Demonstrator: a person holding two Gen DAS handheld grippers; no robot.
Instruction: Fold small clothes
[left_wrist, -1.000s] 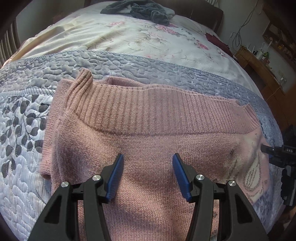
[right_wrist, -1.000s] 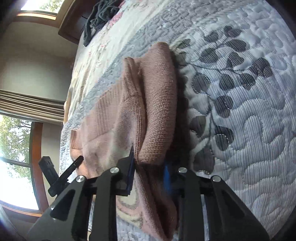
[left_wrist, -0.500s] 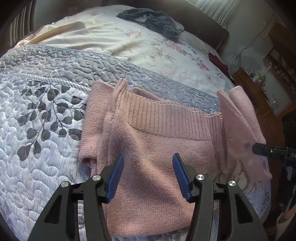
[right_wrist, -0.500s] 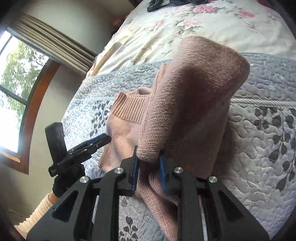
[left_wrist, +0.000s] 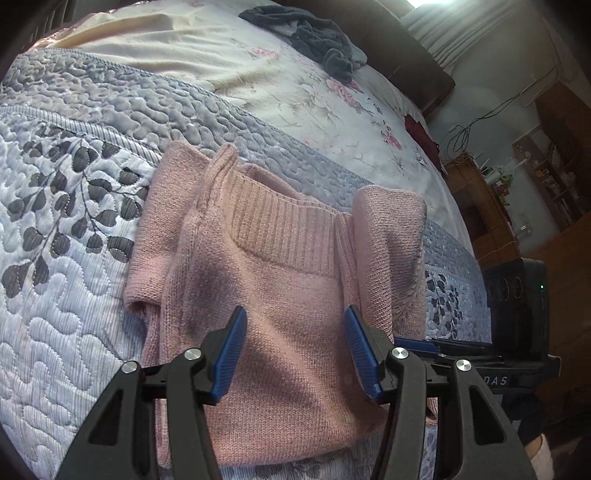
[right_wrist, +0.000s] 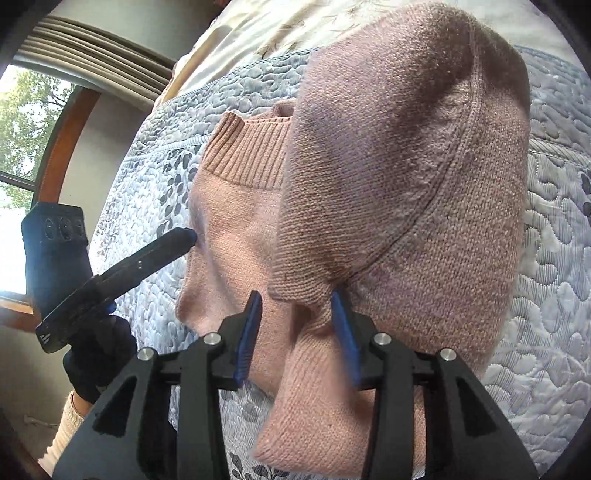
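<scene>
Overall, the work surface is a bed covered by a pale blue-grey quilt (left_wrist: 66, 332) stitched in wavy lines with a dark leaf motif; farther up lies a cream floral sheet (left_wrist: 207, 48) with pink blossoms. A heap of dark grey clothing (left_wrist: 317, 40) sits on that sheet near a dark headboard (left_wrist: 413, 55). The pink sweater (left_wrist: 280, 295) lies on the quilt with its ribbed collar band facing up the bed and its left side already folded inward. The left gripper (left_wrist: 293, 343) hovers low over the sweater's body, blue-padded fingers (left_wrist: 231, 350) spread wide, nothing between them. The right gripper (right_wrist: 295, 332) has its fingers parted, with a fold of the sweater's right side and sleeve hanging between them; whether the pads touch the knit cannot be told. That raised side stands up beside the collar and drapes over toward the body. Room details: wooden shelving (left_wrist: 554, 162) with small items and loose cables on the wall to the bed's right; in the right wrist view, a wood-framed window (right_wrist: 33, 147) with trees outside and a pleated curtain (right_wrist: 92, 48) above it. A dark-gloved hand (right_wrist: 96, 354) with a cream cuff holds the left gripper's handle.
</scene>
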